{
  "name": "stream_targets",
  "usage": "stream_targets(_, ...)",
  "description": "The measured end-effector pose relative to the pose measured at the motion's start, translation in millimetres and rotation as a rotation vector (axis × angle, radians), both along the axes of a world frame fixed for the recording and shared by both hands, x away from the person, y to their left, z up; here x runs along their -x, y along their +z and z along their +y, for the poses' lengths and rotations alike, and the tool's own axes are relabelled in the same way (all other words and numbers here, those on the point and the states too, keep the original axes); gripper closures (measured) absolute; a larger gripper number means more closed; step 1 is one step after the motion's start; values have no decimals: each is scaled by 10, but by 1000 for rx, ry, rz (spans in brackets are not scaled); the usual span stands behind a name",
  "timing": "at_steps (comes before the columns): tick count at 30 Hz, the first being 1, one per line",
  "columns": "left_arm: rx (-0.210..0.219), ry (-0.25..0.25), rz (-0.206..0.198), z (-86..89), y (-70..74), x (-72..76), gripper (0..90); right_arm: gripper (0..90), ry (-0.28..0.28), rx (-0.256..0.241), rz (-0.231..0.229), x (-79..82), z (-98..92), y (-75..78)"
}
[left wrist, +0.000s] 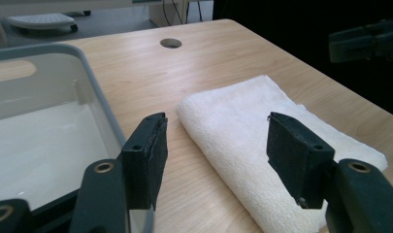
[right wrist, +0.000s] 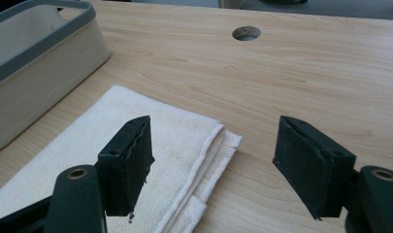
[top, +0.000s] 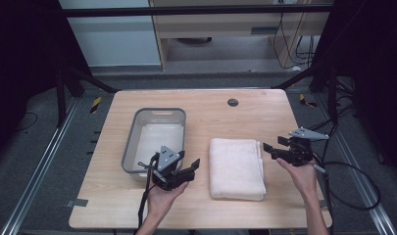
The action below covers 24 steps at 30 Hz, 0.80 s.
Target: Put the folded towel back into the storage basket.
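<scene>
Black-jawed left gripper [top: 186, 170] and right gripper [top: 274, 149] are hovering with jaws spread and empty over the near half of the wooden surface [top: 215, 205], flanking the white folded towel [top: 236, 168] lying flat between them, while the grey tub [top: 154, 139] is sitting just left of it, farther back.

A folded towel [top: 236, 168] lies right of the bin [top: 157, 113] on the table [top: 264, 110].

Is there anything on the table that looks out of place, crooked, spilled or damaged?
Nothing stands out. The folded white towel lies flat and neat on the table, apart from the empty grey bin beside it. Both the left gripper and the right gripper are open and hold nothing.
</scene>
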<state>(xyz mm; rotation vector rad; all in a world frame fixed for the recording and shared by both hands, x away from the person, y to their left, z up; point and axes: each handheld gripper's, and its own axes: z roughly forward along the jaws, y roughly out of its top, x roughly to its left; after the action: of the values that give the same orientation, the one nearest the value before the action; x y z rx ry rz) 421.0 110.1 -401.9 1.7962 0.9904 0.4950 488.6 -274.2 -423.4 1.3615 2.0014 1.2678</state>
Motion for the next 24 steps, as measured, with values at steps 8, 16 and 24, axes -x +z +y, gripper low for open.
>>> stream_targets(8,-30,-49,21,-273,-142,27,375,284,7,8,8,-69,52,-59)
stream_targets(16,-28,-59,66,-370,-296,9,349,266,9,23,21,-99,81,-98)
stream_targets(24,-36,-60,104,-411,-475,-10,335,259,2,25,35,-139,100,-148)
